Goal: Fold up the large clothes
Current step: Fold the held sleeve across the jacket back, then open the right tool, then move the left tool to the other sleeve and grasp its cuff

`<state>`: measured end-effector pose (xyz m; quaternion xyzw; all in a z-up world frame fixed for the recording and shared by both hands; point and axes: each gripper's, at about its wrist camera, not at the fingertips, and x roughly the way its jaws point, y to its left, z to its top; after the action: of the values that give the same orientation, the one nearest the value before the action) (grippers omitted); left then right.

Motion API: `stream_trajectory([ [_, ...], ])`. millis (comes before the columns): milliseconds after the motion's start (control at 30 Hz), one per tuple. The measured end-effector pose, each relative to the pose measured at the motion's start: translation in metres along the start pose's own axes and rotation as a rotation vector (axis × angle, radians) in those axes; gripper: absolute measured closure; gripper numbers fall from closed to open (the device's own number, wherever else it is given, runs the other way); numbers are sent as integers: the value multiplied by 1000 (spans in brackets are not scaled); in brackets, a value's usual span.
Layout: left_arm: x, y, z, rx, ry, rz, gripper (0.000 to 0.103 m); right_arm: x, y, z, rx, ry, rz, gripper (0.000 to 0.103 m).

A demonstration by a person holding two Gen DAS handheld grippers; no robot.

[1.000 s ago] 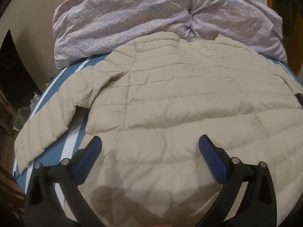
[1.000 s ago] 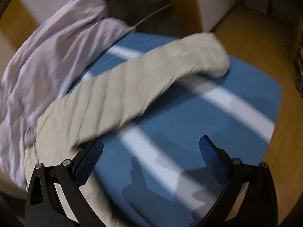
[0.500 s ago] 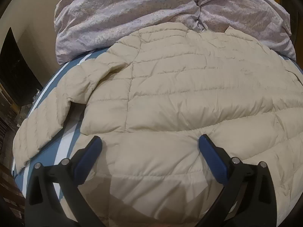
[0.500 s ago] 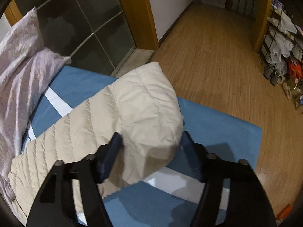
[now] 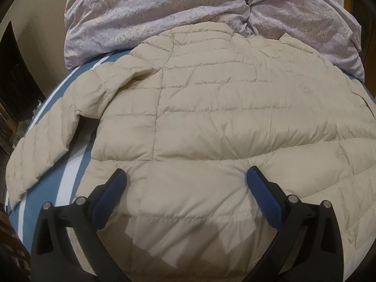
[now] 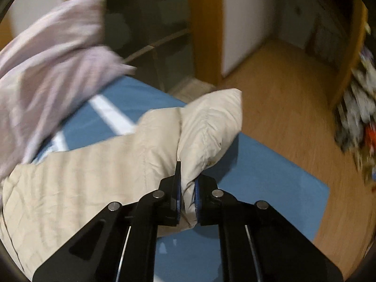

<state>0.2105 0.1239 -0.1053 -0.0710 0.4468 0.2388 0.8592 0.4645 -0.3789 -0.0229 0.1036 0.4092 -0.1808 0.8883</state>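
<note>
A beige quilted puffer jacket (image 5: 211, 108) lies spread flat on a blue bed with white stripes (image 5: 70, 178). Its left sleeve (image 5: 44, 145) runs down toward the bed's left edge. My left gripper (image 5: 185, 176) is open, low over the jacket's hem, one finger on either side of a puffed fold. In the right wrist view the jacket's other sleeve (image 6: 131, 155) stretches across the bed, and my right gripper (image 6: 186, 183) is shut on its cuff end (image 6: 211, 127), which bulges out beyond the pads.
A crumpled lilac duvet (image 5: 188, 11) is heaped at the head of the bed, touching the jacket's collar; the same duvet (image 6: 47, 70) shows at the left of the right wrist view. Wooden floor (image 6: 293, 108) and a cluttered shelf (image 6: 359, 108) lie past the bed's right edge.
My right gripper went from open above the bed to shut on the sleeve's cuff, and the view has swung. The left gripper sank slightly closer to the hem and stayed open.
</note>
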Motion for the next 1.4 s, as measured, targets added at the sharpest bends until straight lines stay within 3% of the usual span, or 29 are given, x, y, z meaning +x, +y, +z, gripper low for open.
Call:
stream_trajectory([
  [233, 1, 3, 0, -17, 8, -20, 2, -43, 122, -23, -215, -39, 196, 94],
  [433, 2, 5, 1, -32, 14, -41, 2, -66, 235, -76, -399, 39, 399, 94],
  [633, 3, 4, 1, -41, 15, -46, 2, -85, 321, -143, -551, 126, 566, 94],
  [933, 2, 6, 1, -55, 10, -59, 2, -106, 369, -201, -642, 214, 691, 94],
  [1000, -1, 8, 1, -61, 0, -66, 2, -109, 371, -207, -661, 237, 716, 89],
  [1033, -3, 9, 1, -61, -1, -68, 2, -113, 370, -209, -675, 254, 738, 84],
  [1100, -9, 15, 0, -52, 5, -72, 2, -122, 366, -207, -687, 254, 785, 54],
  [1200, -20, 30, -1, -50, -3, -39, 2, -141, 354, -193, -658, 168, 834, 50],
  [1300, -32, 57, -1, -69, -14, -2, 2, -141, 339, -172, -582, 98, 772, 50],
  [1400, -42, 87, -2, -105, -25, 42, 2, -117, 338, -168, -583, 75, 620, 50],
])
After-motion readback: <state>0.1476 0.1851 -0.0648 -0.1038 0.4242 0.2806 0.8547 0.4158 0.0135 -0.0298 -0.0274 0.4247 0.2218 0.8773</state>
